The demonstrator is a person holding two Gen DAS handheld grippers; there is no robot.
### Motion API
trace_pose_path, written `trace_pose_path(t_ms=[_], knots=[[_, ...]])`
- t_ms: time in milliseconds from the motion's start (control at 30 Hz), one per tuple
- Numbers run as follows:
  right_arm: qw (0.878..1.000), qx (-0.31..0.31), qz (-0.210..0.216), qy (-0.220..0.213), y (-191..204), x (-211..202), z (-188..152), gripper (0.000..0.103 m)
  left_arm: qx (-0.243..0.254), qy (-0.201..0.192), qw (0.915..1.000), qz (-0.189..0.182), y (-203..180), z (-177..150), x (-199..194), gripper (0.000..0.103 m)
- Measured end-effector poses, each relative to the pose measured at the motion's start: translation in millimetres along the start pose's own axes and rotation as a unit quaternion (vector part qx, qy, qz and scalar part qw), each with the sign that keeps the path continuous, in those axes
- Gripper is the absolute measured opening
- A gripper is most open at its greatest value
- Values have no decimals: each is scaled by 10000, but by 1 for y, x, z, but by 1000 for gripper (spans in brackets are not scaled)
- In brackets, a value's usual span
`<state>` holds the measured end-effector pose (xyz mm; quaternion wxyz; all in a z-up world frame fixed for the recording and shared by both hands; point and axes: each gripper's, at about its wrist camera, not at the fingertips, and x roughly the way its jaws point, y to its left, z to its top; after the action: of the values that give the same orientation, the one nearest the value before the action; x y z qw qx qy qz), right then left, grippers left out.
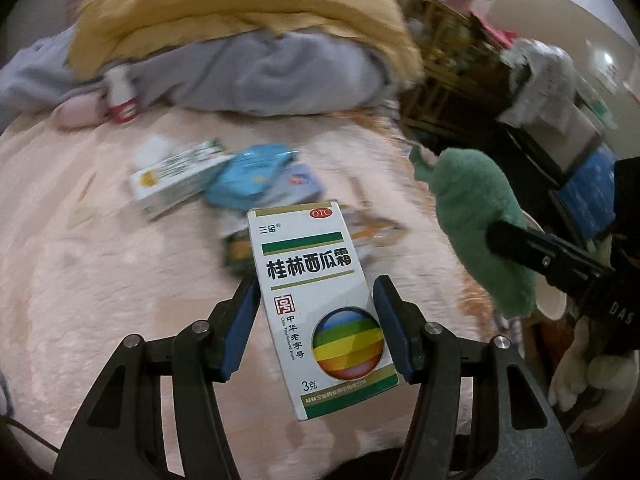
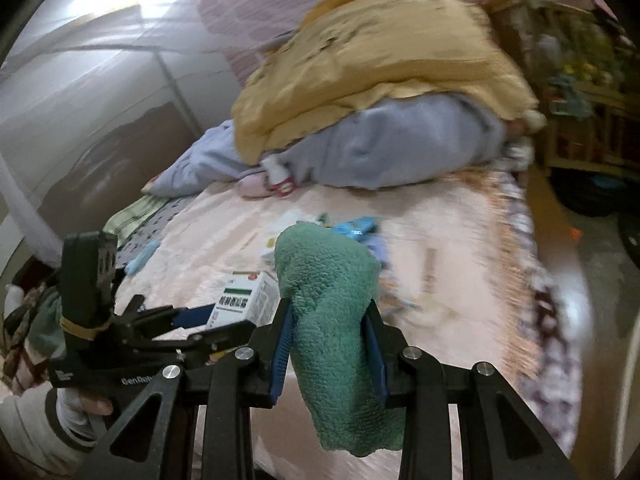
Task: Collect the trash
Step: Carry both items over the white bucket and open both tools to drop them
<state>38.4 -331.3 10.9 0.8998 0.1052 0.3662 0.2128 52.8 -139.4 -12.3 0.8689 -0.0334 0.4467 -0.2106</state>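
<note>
Gripping a white cardboard medicine box with green and gold stripes (image 1: 320, 312), the left gripper (image 1: 316, 332) has its blue pads pressed on both long sides; the box reads "OTC", "三金" and "桂林西瓜霜", with "3克" near the bottom. Beside it, the right gripper (image 2: 330, 344) is clenched on a fuzzy green cloth (image 2: 336, 320), which hangs clear of the pink bedspread (image 1: 100, 280). Two items are thus lifted, yet neither is binned; no bin shows. Farther off, a white-and-green carton (image 1: 176, 176), a blue plastic packet (image 1: 252, 176) and blurred wrappers remain, then a small red-capped bottle (image 1: 122, 98) against the grey and yellow bedding (image 1: 240, 40).
</note>
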Motion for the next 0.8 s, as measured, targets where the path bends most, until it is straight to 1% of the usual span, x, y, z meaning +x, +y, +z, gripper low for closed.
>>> trace_pose_path(t_ms=[200,333,667,733,800], knots=[[9981,293,-502,-227,-46,-52,-19,32,444,56,9987,-234,-57,11,17,57],[9947,526,-796,-381,-78,-84,-32,32,814,53,9961,-345,-97,19,27,57],[9795,1124,-1530,-675,-149,-144,-55,32,1490,129,9868,-629,-172,30,50,57],[9748,1182,-1756,-699,-163,-154,-58,32,1548,155,9851,-738,-186,34,55,57],[9710,1284,-1889,-700,-176,-161,-62,32,1561,208,9836,-878,-198,38,61,57]])
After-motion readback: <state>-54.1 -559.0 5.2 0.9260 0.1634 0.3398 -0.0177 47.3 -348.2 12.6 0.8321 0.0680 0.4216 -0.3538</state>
